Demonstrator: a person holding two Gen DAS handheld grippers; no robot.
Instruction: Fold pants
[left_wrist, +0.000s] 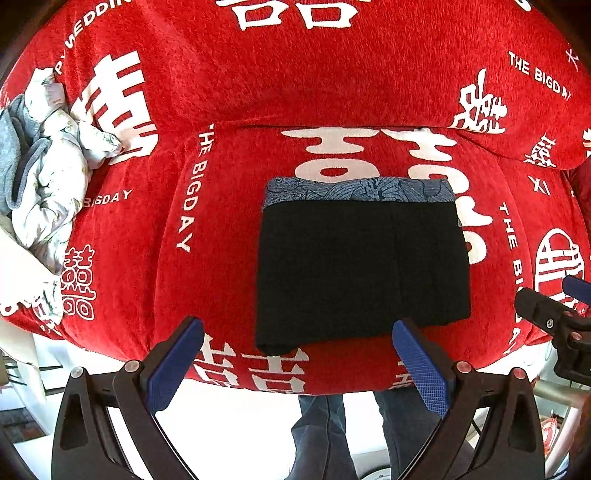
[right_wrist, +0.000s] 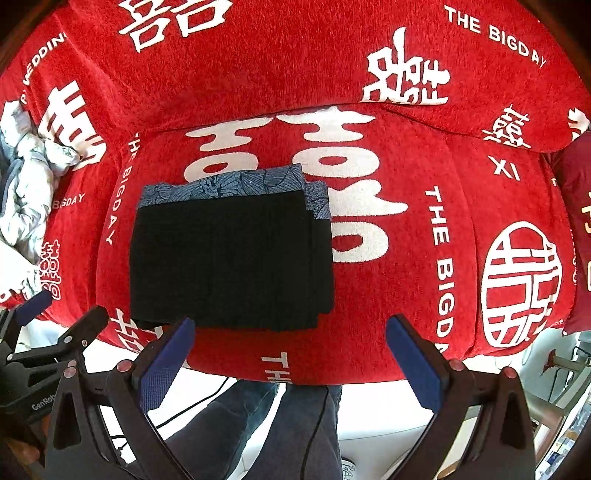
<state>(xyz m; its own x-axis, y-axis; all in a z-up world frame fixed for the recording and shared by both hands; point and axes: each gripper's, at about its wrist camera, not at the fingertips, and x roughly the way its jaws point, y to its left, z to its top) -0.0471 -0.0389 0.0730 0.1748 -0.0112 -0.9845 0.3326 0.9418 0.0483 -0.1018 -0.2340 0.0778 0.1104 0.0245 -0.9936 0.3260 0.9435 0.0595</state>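
**The pants look folded and both tongs are letting go**

Let us use the black pants (left_wrist: 364, 269) as our marker and go from left to right.

Far to the left of the pants there is a messy pile of clothes (left_wrist: 48, 162). It is white with small prints, and something grey is mixed in. This pile is not folded. It sits well apart from the pants.

Nearer, just left of the pants, the red couch cover (left_wrist: 229, 229) shows white words that say "THE BIGDAY".

Then come the pants. They lie flat on the seat of the couch, close to its front edge. They make a neat dark block with straight sides. At the far edge of the block a blue patterned band (left_wrist: 360, 190) peeks out. In the right wrist view you can see layers stacked at the right side of the pants (right_wrist: 232, 258), so the cloth looks folded over more than once.

The left gripper (left_wrist: 297, 354) hangs in front of the near edge of the pants. Its two blue pads (left_wrist: 175, 365) are wide apart, with nothing between them. One pad sits before the right corner of the pants, but I cannot tell if it touches.

The right gripper (right_wrist: 291, 349) is in front of the pants and a bit to their right. Its pads are wide apart too, and it holds nothing.

To the right of the pants there is only red cover with a round white sign (right_wrist: 521, 284).

I think the folding of these pants is done, or nearly done. What may be left is a small tidy-up, and maybe the messy pile.
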